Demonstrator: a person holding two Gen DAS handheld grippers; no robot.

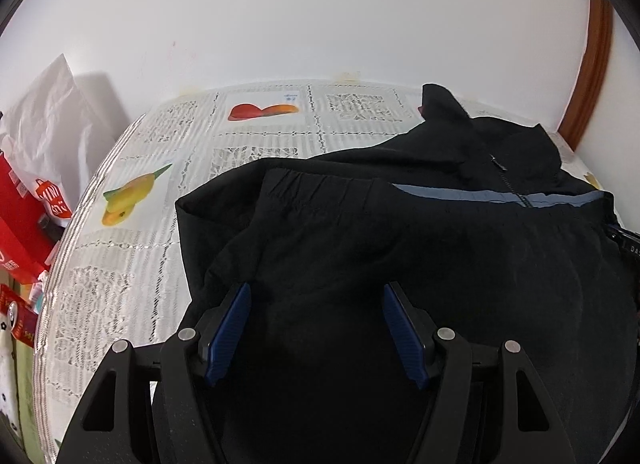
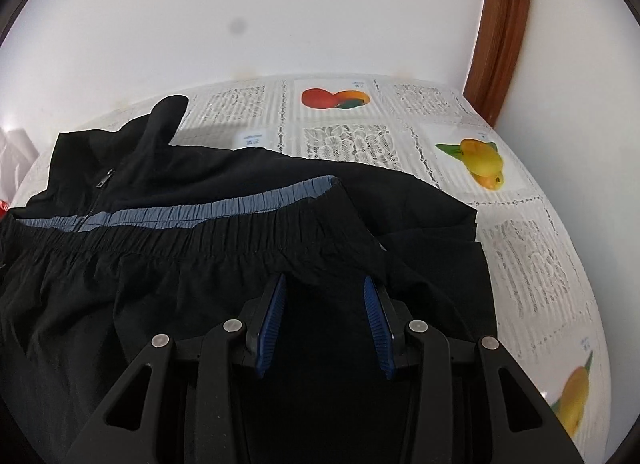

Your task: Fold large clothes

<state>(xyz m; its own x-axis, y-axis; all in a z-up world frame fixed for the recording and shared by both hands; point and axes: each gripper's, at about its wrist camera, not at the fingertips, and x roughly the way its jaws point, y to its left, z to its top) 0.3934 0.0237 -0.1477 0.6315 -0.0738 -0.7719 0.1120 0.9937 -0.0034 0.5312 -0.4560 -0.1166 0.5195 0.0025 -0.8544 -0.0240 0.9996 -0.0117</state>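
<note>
A black zip jacket with a grey-blue hem band lies partly folded on the table, its lower half turned up over the chest; the collar and zipper lie at the far right. In the right wrist view the jacket shows its elastic hem and the band. My left gripper is open just over the folded cloth, blue pads apart. My right gripper is open, its tips at the folded hem's edge, nothing between the pads.
The table has a white lace cloth with fruit prints. A white plastic bag and red boxes stand off the left edge. A white wall is behind, with a brown wooden frame at the right.
</note>
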